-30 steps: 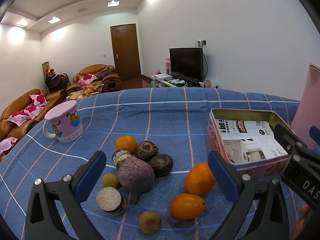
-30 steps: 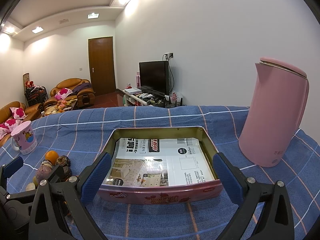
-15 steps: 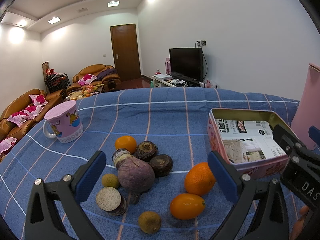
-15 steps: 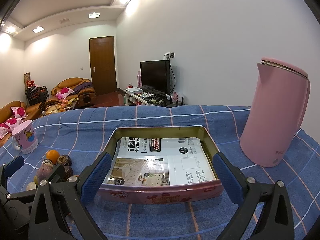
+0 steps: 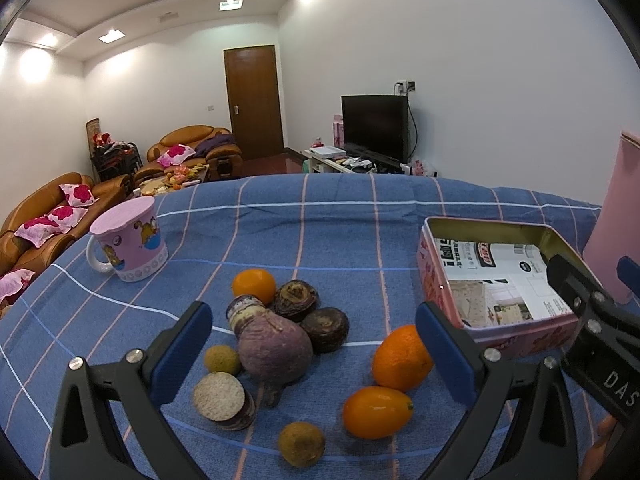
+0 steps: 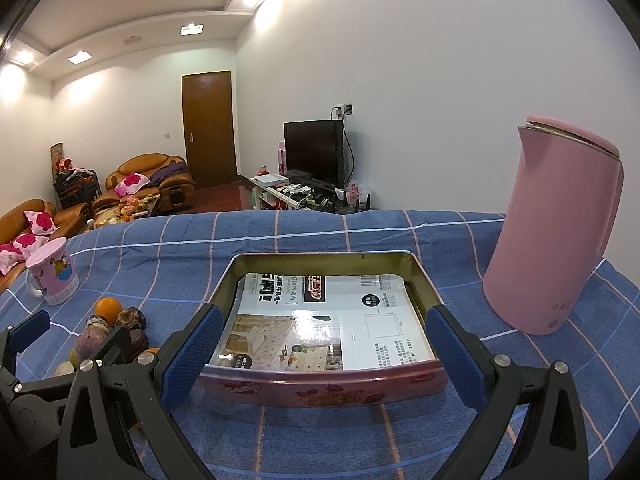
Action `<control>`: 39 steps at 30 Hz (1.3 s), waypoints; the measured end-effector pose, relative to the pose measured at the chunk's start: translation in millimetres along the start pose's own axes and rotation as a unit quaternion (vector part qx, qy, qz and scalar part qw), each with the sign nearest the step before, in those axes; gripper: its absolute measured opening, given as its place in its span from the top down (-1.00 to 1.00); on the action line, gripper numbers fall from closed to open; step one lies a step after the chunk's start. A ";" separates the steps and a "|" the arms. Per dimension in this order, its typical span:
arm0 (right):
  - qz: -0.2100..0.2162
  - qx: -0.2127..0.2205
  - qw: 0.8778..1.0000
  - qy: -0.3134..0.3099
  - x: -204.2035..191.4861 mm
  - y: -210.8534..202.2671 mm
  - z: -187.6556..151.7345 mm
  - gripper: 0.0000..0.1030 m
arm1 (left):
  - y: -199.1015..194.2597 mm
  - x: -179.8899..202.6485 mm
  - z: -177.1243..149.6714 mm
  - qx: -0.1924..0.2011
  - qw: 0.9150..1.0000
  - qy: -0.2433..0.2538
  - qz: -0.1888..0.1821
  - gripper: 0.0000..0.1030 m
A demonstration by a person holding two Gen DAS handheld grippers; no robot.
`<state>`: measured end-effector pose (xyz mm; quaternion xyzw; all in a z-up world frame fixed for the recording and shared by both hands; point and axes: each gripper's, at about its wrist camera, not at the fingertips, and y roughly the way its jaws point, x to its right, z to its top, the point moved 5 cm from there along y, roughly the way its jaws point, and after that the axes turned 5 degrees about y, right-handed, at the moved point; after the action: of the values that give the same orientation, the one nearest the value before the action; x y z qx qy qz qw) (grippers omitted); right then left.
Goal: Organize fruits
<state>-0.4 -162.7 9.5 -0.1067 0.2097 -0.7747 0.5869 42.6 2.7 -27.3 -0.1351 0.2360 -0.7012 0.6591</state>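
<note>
Nothing has been lifted yet: the left gripper [image 5: 312, 348] hangs over the produce pile with its fingers spread wide and nothing between them, and the right gripper [image 6: 320, 354] hangs likewise wide open and empty just near of the pink tin [image 6: 418, 288], whose floor is lined with printed paper and holds no fruit. The fruit lies on the blue checked table [image 5: 340, 232]: a large orange [image 5: 400, 358] and an oval orange fruit [image 5: 377, 417] at the right of the pile, near the tin [image 5: 432, 280], a smaller orange [image 5: 254, 285] at the far side, and two small brownish round fruits [image 5: 222, 359] near the front. A sound first pick, I judge, is the large orange, since it stands apart from the purple root [image 5: 275, 354] and the dark corms [image 5: 325, 328]; the fingers should come down either side of its widest part and close gently, as round fruit will roll on cloth if nudged off centre. The small far orange touches the dark corms, so it wants a careful approach from the far side. The left wrist view shows the whole pile and each piece's spacing, but only the tin's near corner and an edge of the pink kettle [image 5: 616, 220]. The right wrist view shows the tin's full interior and the whole kettle [image 6: 552, 236] to its right, while the pile is mostly hidden behind the left gripper's frame; both show the pink mug [image 6: 52, 276] far left.
</note>
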 end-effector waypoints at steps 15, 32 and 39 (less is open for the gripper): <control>0.068 -0.031 0.997 0.022 -6.4 3.0 -6.2 -0.96 | -16.6 -38.3 -18.6 -0.018 1.000 -0.020 0.014 -1.00; 0.241 -0.166 0.955 -0.048 -84.4 6.9 -54.5 -0.22 | -27.8 -92.4 -62.0 -0.084 0.996 0.023 -0.016 -0.82; 0.264 -0.208 0.940 -0.062 -98.7 10.0 -70.8 0.05 | -37.6 -73.0 -67.6 -0.091 0.993 0.050 -0.058 -0.73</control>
<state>7.5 -56.7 -50.0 -0.2153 0.3501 -0.5226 0.7469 -16.7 85.8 -56.8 -0.1727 0.3231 -0.7201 0.5893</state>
